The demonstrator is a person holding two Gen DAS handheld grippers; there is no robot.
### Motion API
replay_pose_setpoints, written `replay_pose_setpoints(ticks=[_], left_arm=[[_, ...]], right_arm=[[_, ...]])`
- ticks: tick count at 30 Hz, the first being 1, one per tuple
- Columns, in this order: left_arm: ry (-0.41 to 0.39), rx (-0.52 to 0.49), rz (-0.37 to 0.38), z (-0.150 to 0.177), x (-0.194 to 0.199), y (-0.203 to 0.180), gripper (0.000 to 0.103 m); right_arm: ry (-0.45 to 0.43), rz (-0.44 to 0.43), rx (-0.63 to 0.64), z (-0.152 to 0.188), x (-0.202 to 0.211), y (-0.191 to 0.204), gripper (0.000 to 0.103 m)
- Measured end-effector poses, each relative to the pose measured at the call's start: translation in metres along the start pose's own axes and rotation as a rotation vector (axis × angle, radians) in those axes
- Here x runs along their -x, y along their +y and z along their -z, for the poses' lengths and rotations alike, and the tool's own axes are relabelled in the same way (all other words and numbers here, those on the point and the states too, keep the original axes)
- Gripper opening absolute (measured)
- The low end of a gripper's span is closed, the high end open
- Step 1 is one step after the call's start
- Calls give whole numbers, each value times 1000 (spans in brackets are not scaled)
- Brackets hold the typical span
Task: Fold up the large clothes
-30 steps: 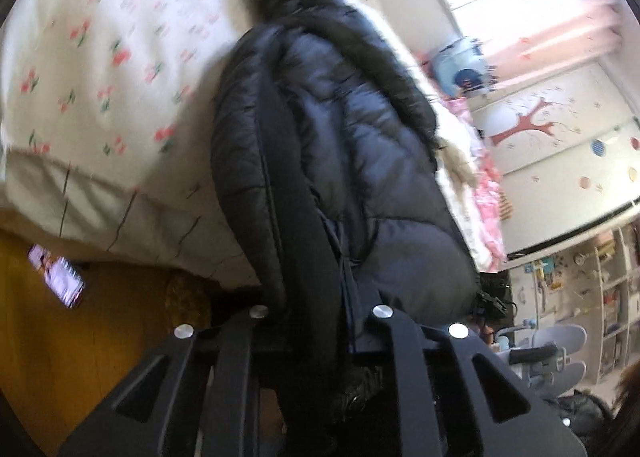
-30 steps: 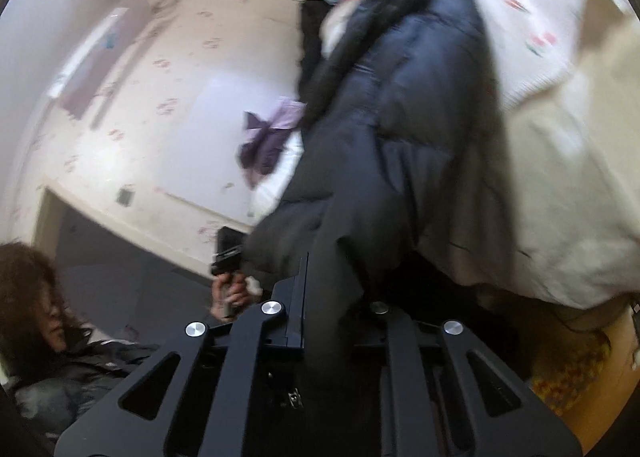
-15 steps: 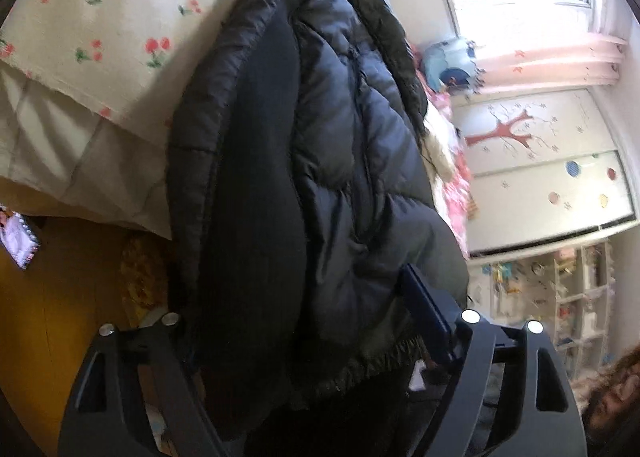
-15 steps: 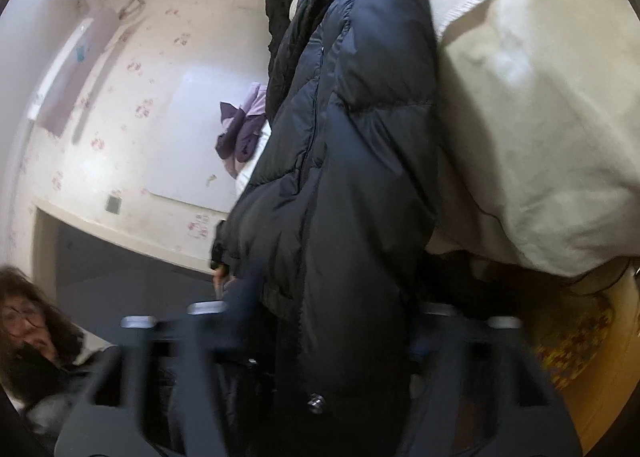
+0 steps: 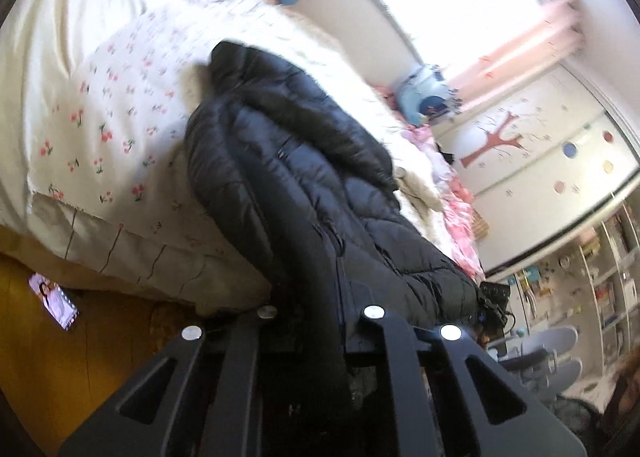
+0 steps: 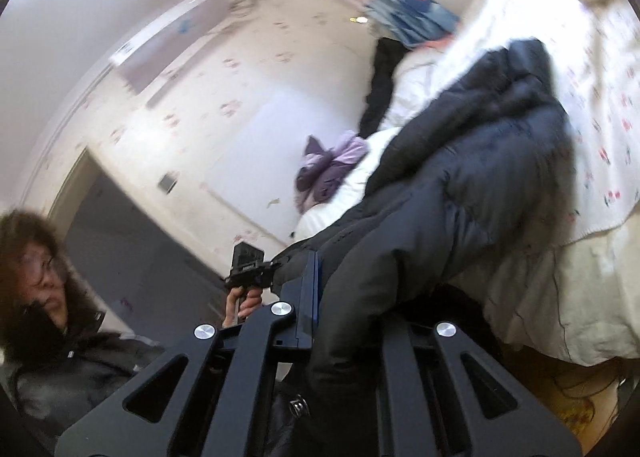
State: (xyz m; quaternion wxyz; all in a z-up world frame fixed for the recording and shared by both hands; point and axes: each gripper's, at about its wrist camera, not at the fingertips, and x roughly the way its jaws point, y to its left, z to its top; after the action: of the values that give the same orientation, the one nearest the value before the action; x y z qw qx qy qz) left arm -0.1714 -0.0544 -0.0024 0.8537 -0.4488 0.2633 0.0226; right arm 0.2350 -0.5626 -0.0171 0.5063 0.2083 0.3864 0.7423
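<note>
The left gripper (image 5: 320,321) points slightly downward at the bed edge, its black angular fingers (image 5: 244,357) drawn close after snapping shut, pinching a fold of the black puffer coat (image 5: 304,193) at its hem. The right gripper (image 6: 340,297) is held level and rolled to one side, its jaws likewise having just closed and pressed on the coat's opposite hem corner; a blue pad lines its left finger (image 6: 308,297). In the right wrist view, the person's left hand (image 6: 244,303) grips the other tool's handle just left of the jaws. The coat is quilted, shiny and bulky, with a furry dark collar at its far end. It stretches ahead of both jaws, lying lengthwise on the bed (image 5: 100,105), whose cream cover is soft and printed with small red flowers.
</note>
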Motion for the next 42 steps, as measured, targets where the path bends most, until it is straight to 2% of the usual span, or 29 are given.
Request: replay_pose_setpoints(ticks=[2, 5, 6, 7, 8, 9, 10, 13, 16, 18, 20, 21, 22, 23, 25, 28, 30, 33, 38, 42], left_arm=[[35, -23, 22, 9, 4, 1, 12], [160, 25, 29, 29, -13, 36, 14], [191, 52, 22, 35, -20, 51, 19], [214, 82, 26, 39, -28, 64, 28], [229, 129, 39, 46, -33, 81, 33], [227, 166, 50, 50, -37, 95, 41], [226, 191, 61, 53, -39, 102, 48], [221, 252, 108, 60, -47, 121, 63], [208, 293, 126, 62, -50, 134, 73], [215, 295, 143, 62, -55, 134, 73], [223, 287, 162, 67, -58, 128, 73], [221, 280, 170, 66, -59, 124, 73], [217, 267, 171, 66, -59, 120, 71], [214, 246, 156, 65, -56, 113, 66], [214, 220, 130, 64, -52, 105, 34], [151, 170, 69, 54, -35, 90, 19], [67, 148, 64, 45, -15, 76, 16], [-3, 106, 68, 35, 3, 52, 13], [-76, 61, 122, 32, 26, 16, 12], [-89, 21, 147, 42, 37, 2, 12]], right_arm=[[20, -4, -15, 9, 9, -1, 7], [101, 20, -138, 38, 14, -36, 18], [127, 24, -189, 50, 14, -52, 27], [150, 28, -227, 61, 14, -65, 44], [169, 29, -281, 74, 13, -81, 55], [181, 25, -325, 83, 11, -91, 72], [190, 24, -368, 92, 9, -102, 77], [180, 11, -406, 100, 7, -114, 78], [149, 2, -406, 95, 7, -119, 78], [142, 14, -384, 92, 4, -117, 77], [127, 19, -344, 89, 2, -113, 59], [123, 27, -331, 88, 1, -109, 34], [119, 47, -313, 86, 1, -106, 15], [115, 55, -301, 87, 2, -103, 15], [107, 77, -270, 84, 5, -95, 12], [56, 59, -216, 71, 11, -73, 12], [17, 25, -180, 61, 17, -60, 12], [-14, -11, -121, 42, 18, -37, 11], [-43, -75, -67, 25, 19, -5, 12], [-70, -126, -38, 25, 29, 12, 12]])
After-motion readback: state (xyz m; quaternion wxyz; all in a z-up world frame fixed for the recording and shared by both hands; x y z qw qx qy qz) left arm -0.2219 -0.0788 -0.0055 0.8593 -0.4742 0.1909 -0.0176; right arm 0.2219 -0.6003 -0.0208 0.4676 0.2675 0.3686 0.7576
